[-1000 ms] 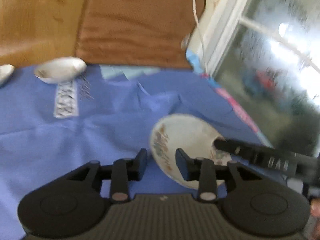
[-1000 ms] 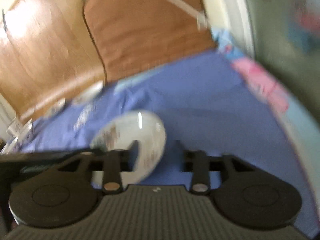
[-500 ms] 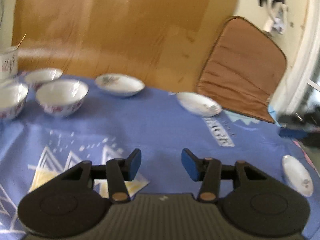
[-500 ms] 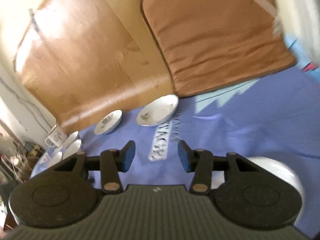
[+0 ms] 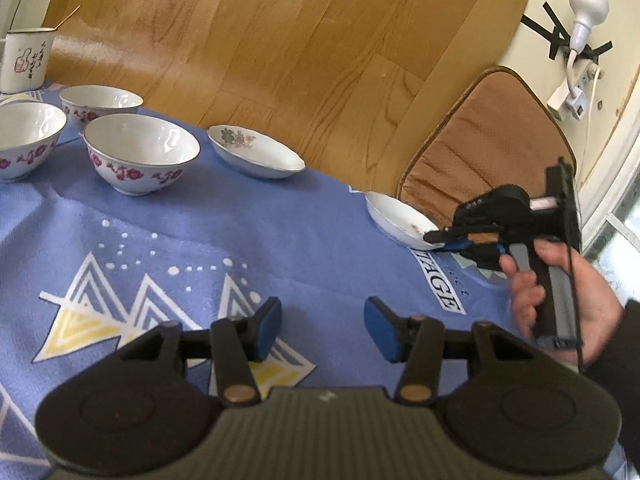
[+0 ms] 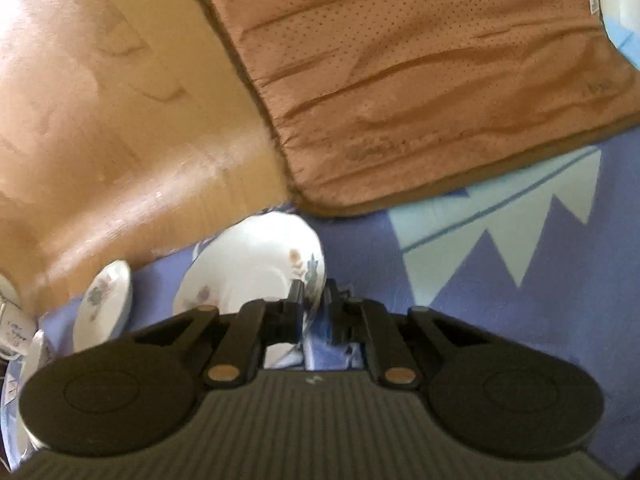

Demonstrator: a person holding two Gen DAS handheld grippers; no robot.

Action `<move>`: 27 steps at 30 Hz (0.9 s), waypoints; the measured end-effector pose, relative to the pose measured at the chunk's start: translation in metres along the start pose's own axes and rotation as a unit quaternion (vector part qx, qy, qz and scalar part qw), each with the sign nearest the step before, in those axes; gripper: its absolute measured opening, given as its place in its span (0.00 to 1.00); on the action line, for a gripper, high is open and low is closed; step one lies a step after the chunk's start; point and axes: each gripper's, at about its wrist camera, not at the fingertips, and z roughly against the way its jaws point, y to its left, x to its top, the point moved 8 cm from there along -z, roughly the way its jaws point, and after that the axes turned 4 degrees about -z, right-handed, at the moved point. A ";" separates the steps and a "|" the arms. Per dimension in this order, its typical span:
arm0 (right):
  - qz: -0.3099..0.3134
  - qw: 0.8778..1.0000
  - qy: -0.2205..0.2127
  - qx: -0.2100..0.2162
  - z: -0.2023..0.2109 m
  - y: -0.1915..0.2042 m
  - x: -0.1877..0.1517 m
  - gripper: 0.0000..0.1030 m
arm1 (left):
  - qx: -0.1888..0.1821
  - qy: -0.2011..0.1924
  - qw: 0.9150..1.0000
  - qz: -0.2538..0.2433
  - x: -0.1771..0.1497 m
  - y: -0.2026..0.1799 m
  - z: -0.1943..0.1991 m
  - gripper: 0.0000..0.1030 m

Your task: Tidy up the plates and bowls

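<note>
barely started imo: right gripper (image 6: 313,312) pinched on one plate (image 6: 256,268) rim, left gripper (image 5: 322,326) wide open and empty, bowls (image 5: 140,152) unstacked.

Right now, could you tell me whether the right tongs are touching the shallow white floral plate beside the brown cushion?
Touching. The right wrist view shows the right tongs closed on the rim of the shallow white floral plate.
</note>
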 end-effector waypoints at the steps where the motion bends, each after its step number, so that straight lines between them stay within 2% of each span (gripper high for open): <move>1: 0.000 1.000 0.003 0.006 0.005 0.002 -0.005 0.13 | -0.001 -0.001 1.000 0.002 -0.001 0.002 0.001 0.46; 8: -0.016 0.994 0.058 0.088 0.071 -0.005 -0.068 0.14 | -0.016 0.007 1.000 0.010 -0.001 0.002 0.001 0.47; 12: -0.014 0.987 0.085 0.132 0.126 -0.017 -0.112 0.13 | -0.049 0.028 0.998 0.008 -0.008 -0.014 0.009 0.51; 15: -0.019 0.982 0.103 0.156 0.148 -0.025 -0.142 0.13 | -0.078 0.048 0.996 0.009 -0.011 -0.036 0.012 0.54; 18: -0.017 0.982 0.107 0.157 0.157 -0.032 -0.163 0.17 | -0.078 0.084 0.993 -0.010 -0.019 -0.055 0.005 0.54; 20: -0.012 0.984 0.095 0.153 0.153 -0.033 -0.164 0.20 | -0.059 0.111 0.992 -0.031 -0.028 -0.066 -0.005 0.50; 22: -0.008 0.986 0.068 0.152 0.150 -0.033 -0.162 0.22 | -0.038 0.105 0.992 -0.060 -0.032 -0.074 -0.007 0.46; 23: 0.000 0.988 0.054 0.145 0.149 -0.032 -0.159 0.22 | -0.029 0.104 0.992 -0.072 -0.033 -0.078 -0.009 0.42; 24: 0.015 0.990 0.034 0.136 0.148 -0.030 -0.158 0.22 | -0.027 0.106 0.991 -0.078 -0.036 -0.081 -0.010 0.31; 25: 0.023 0.990 0.025 0.134 0.148 -0.028 -0.160 0.21 | -0.032 0.113 0.990 -0.082 -0.038 -0.085 -0.012 0.16; 27: 0.026 0.991 0.011 0.131 0.145 -0.028 -0.160 0.20 | -0.031 0.121 0.989 -0.076 -0.041 -0.091 -0.012 0.16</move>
